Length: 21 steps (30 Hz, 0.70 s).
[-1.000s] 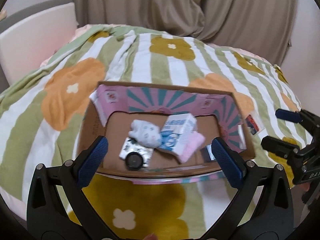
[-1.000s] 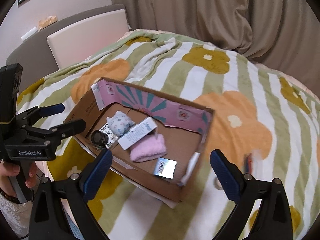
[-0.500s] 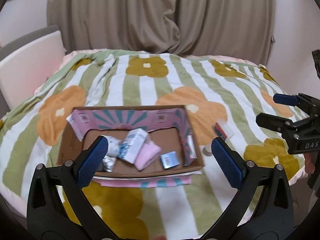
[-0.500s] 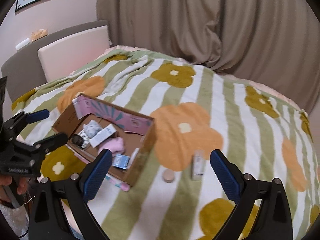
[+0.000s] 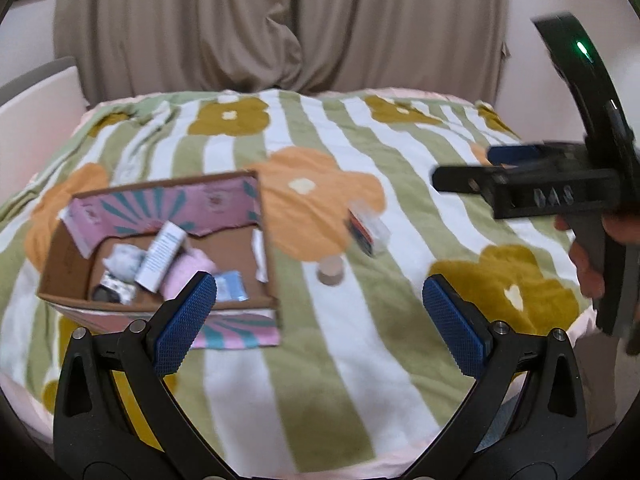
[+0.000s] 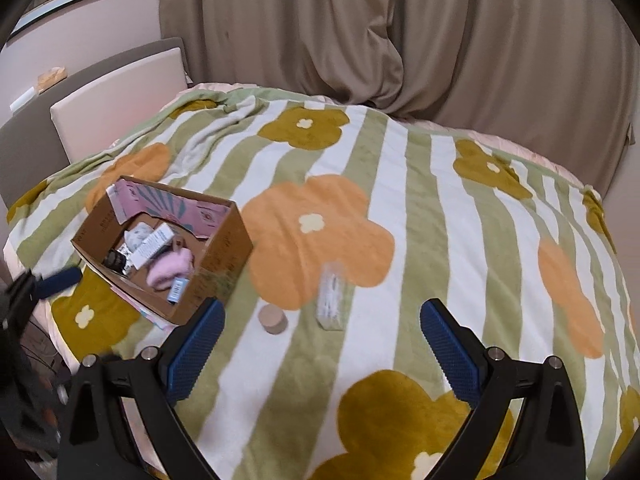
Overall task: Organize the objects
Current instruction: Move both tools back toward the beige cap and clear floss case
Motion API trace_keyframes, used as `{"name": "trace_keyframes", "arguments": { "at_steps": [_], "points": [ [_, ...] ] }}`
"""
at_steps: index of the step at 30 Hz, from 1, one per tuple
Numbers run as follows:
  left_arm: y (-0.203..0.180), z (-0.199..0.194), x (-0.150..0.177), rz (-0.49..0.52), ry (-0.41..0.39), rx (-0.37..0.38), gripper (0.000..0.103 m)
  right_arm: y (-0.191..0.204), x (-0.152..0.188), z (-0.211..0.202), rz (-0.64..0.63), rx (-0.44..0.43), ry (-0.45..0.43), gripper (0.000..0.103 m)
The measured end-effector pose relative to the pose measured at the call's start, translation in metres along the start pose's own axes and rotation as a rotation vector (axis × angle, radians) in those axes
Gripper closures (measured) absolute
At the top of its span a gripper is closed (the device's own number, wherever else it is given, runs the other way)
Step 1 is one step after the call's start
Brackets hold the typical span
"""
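A cardboard box point(image 5: 264, 240) point(image 6: 230, 240) with a pink patterned lining lies on the flowered blanket and holds several small items, among them a pink fluffy thing point(image 6: 170, 266) and a white carton point(image 5: 162, 256). To the right of the box, on the blanket, lie a small tan round jar point(image 5: 330, 274) point(image 6: 273, 319) and a clear flat pack point(image 5: 366, 230) point(image 6: 331, 294). My left gripper point(image 5: 320, 320) is open and empty, held back above the blanket. My right gripper point(image 6: 320, 346) is open and empty, near the jar and pack.
The striped flower blanket point(image 6: 440, 200) covers a bed. A padded headboard point(image 6: 116, 96) stands at the left and a beige curtain point(image 6: 400, 32) hangs behind. The right gripper's body point(image 5: 560, 196) shows at the right of the left wrist view.
Both grippers have pulled back and swung to the right of the box, so the jar and clear pack on the blanket have come into view. Both stay open and empty.
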State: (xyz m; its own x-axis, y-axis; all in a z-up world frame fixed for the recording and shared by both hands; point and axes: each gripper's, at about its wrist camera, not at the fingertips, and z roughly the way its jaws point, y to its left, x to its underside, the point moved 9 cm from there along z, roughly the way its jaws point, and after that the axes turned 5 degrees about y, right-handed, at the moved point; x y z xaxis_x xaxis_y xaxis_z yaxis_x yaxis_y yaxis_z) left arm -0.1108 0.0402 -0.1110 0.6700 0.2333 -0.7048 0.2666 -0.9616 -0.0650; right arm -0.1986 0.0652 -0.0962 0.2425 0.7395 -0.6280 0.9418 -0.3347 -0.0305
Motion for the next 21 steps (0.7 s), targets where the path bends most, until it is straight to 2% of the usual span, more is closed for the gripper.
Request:
{"name": "trace_keyframes", "arguments": {
  "at_steps": [9, 17, 21],
  "points": [
    [-0.024, 0.05, 0.018, -0.025, 0.057, 0.028, 0.0, -0.018, 0.011, 0.046, 0.0, -0.068, 0.05, 0.005],
    [-0.039, 0.106, 0.019, -0.016, 0.093, 0.004, 0.001, -0.024, 0.009, 0.1, -0.014, -0.126, 0.122, 0.005],
    [-0.037, 0.143, 0.019, -0.049, 0.133, -0.006, 0.006, -0.021, 0.004, 0.125, -0.021, -0.152, 0.156, 0.006]
  ]
}}
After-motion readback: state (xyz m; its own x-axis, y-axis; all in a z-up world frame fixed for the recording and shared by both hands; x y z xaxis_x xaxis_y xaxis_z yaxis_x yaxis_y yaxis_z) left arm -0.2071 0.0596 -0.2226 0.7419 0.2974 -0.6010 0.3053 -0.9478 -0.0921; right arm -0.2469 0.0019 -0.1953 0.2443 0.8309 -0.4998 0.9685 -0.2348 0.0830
